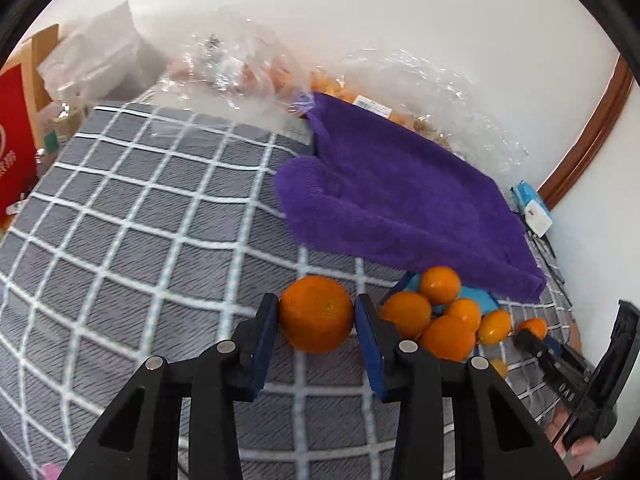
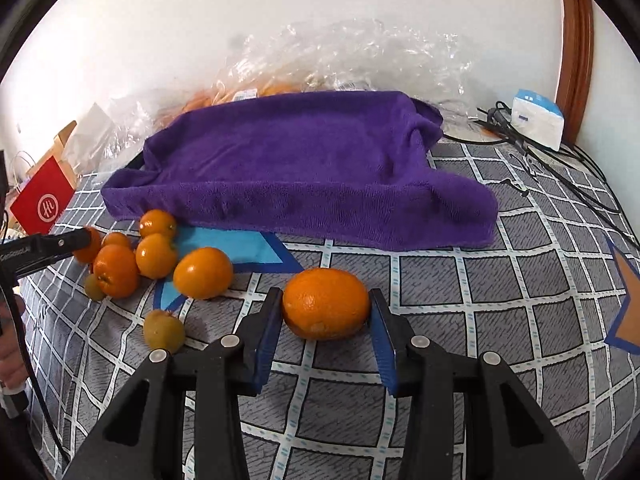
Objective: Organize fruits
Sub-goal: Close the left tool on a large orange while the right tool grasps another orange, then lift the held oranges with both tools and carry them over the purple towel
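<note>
Currently, each gripper brackets a separate orange on the grey checked cloth (image 2: 460, 280). At lower centre of the left wrist view, the left gripper (image 1: 316, 314) has both blue pads against the flanks of one orange (image 1: 316, 312), so its jaws are clamped on that fruit. At lower centre of the right wrist view, the right gripper (image 2: 326, 306) holds a larger orange (image 2: 326, 303): the left pad touches it and the right pad sits at its edge, which reads as a closed grip. Both fruits appear to rest on the cloth, not yet lifted. Taking one fruit per gripper probably serves to split the large oranges from the cluster of small oranges (image 2: 152, 254), which lies at left of the right view, partly on a blue sheet (image 2: 240, 246).

Clearances:
- A purple towel (image 2: 304, 168) fills the middle of both views, just beyond the fruit; its near hem is close to the cluster.
- Open cloth lies at left in the left view and at right in the right view.
- Clear plastic bags (image 2: 360, 52) line the wall; cables (image 2: 560, 160) trail at upper right.
</note>
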Action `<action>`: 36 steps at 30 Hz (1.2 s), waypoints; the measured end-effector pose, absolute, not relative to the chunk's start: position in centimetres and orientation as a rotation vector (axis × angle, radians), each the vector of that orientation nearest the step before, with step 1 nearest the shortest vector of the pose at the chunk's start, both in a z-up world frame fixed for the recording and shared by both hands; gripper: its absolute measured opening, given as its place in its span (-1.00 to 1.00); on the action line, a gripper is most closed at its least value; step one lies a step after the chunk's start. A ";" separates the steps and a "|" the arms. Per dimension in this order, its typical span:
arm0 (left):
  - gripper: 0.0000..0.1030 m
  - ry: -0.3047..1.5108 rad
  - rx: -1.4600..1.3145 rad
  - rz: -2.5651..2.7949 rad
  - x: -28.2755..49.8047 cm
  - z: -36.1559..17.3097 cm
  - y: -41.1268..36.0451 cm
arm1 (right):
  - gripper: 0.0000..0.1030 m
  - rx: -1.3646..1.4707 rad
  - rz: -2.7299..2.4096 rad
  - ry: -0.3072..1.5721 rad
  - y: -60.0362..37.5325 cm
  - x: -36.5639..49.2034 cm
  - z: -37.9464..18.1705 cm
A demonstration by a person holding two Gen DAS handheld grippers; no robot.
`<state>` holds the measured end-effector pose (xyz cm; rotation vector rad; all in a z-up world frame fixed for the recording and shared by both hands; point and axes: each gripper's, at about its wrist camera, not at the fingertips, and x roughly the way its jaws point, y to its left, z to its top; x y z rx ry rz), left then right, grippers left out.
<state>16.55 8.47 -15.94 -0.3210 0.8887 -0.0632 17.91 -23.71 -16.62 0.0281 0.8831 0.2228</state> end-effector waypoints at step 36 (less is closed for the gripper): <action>-0.27 0.779 -0.240 -0.063 14.7 -16.4 7.8 | -0.19 -0.007 0.228 0.869 -23.2 17.5 -16.8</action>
